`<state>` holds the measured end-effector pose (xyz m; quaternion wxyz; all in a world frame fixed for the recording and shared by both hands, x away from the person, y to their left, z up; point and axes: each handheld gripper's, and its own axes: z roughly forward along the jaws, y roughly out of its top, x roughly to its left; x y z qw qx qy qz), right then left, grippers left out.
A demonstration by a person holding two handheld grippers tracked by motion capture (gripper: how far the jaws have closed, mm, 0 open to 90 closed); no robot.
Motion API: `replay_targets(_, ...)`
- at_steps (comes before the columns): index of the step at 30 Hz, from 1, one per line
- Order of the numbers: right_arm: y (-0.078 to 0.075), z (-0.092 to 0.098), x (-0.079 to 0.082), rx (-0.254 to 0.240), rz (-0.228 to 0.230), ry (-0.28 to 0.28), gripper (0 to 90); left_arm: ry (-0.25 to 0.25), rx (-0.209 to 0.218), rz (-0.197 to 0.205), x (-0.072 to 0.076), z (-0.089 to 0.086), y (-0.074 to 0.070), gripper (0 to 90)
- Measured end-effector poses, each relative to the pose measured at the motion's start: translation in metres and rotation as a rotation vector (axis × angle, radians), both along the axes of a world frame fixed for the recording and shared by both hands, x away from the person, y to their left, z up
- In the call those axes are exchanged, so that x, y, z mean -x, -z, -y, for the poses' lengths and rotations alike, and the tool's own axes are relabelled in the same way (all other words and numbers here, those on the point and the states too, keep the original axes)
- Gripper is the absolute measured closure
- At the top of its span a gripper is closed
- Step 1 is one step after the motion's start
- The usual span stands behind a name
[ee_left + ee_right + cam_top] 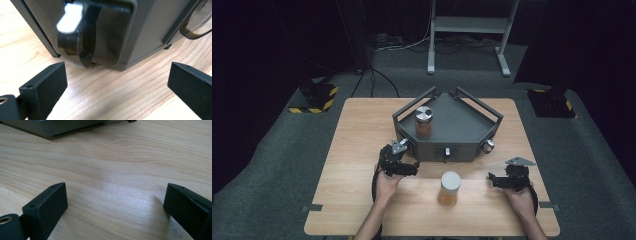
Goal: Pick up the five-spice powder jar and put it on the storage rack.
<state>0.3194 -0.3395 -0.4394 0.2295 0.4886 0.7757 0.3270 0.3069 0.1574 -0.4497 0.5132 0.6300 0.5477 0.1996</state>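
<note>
A: High view: jar (449, 188) with white lid stands on the table (357, 150), between left gripper (408, 169) and right gripper (495, 181). Any label?

B: None readable. Both claws wide open, empty. Second jar (423, 122) sits in the grey tray (462, 125).

Both forearms come in from the near edge, each hand wrapped around its tool low over the bench. The left gripper (412, 169) points toward the right with its jaws spread wide and nothing between them. The right gripper (493, 180) points leftward, facing the other, its jaws likewise wide apart and empty.
</note>
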Motion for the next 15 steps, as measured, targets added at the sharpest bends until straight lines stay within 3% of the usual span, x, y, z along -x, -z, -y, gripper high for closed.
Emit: replay_targets(15,0.000,0.000,0.000,0.000,0.000,0.001,5.1,-0.010,-0.044,-0.029,0.003,0.004,0.019,2.7)
